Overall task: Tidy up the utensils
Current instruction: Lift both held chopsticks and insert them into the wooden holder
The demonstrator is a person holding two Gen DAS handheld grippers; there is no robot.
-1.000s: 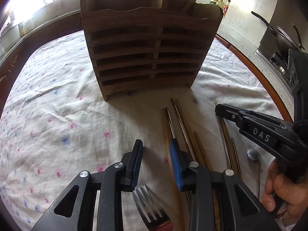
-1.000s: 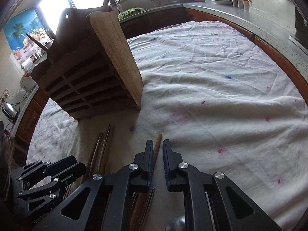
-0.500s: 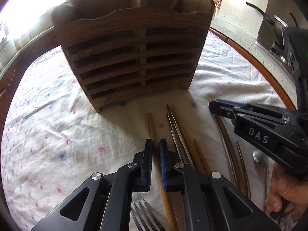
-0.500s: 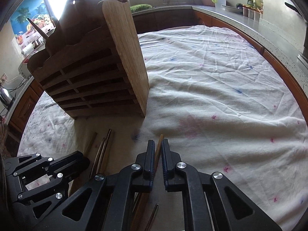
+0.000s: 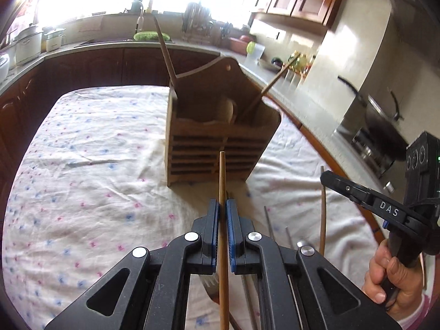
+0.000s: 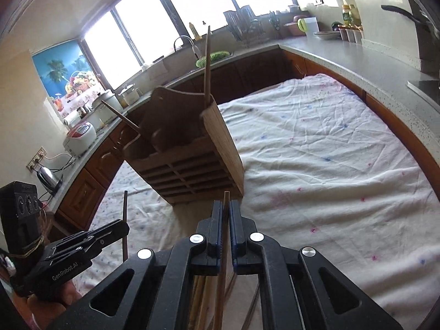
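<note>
My left gripper (image 5: 223, 205) is shut on a wooden chopstick (image 5: 222, 176), lifted above the cloth and pointing at the slatted wooden utensil holder (image 5: 217, 148). My right gripper (image 6: 225, 206) is shut on another wooden chopstick (image 6: 226, 198), also lifted, in front of the holder (image 6: 189, 170). Each gripper shows in the other's view, the right one (image 5: 330, 177) with its chopstick (image 5: 323, 209), the left one (image 6: 121, 225) with its chopstick (image 6: 125, 214). The holder has chopsticks (image 5: 163, 46) and a wooden spoon (image 5: 229, 110) standing in it. Metal chopsticks (image 5: 269, 221) and a fork (image 5: 210, 286) lie on the cloth below.
The holder stands on a table with a white flowered cloth (image 5: 90, 170). A kitchen counter (image 6: 365, 63) runs round the table, with a sink, dish rack and jars. A stove with a pan (image 5: 376, 126) is at the right. A kettle (image 6: 48, 178) and rice cooker stand left.
Both grippers have risen from the cloth with a chopstick each. The left one was open a second ago, then shut on its chopstick. The holder now sits farther and lower in both views.
</note>
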